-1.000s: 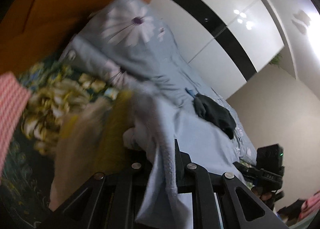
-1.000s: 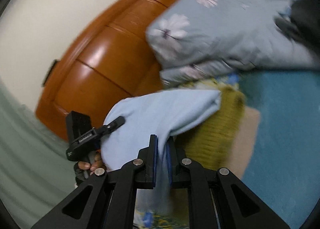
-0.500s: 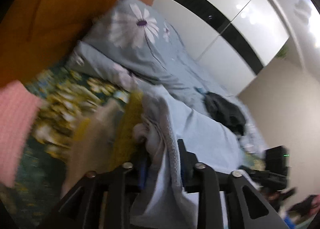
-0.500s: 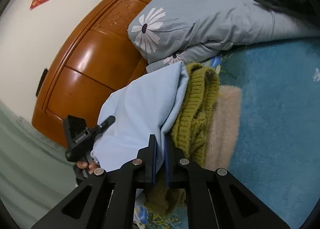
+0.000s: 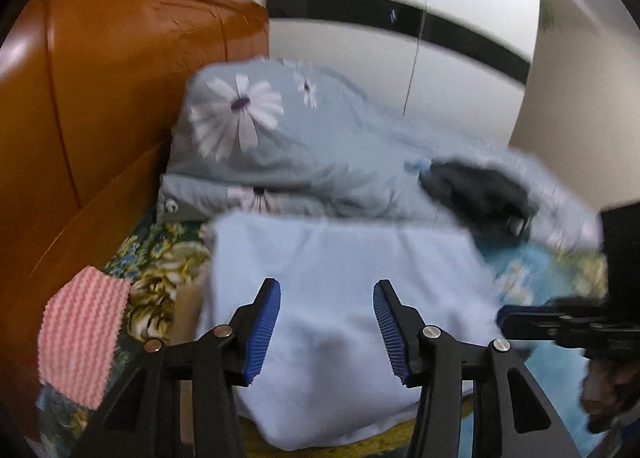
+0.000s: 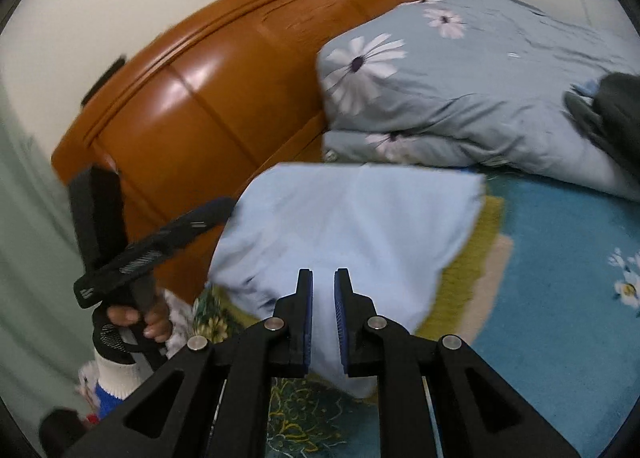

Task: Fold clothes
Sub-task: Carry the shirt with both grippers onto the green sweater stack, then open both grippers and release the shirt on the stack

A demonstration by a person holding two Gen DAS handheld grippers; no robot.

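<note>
Garment [image 5: 344, 270] folded on floral bedspread [image 6: 560, 298] | headboard [image 6: 224, 105] behind | left fingers [image 5: 264, 322] spread, right fingers [image 6: 305, 314] slightly parted

Light-blue garment [image 5: 344, 282] folded flat atop knitwear pile [image 6: 476, 258]

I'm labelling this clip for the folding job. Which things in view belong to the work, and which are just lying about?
Part of the job:
light blue garment, folded, lying on top
olive knit and beige piece under it
left gripper, open
right gripper, slightly open

Lying about:
daisy duvet
dark garment
pink-striped cloth
wooden headboard
</note>
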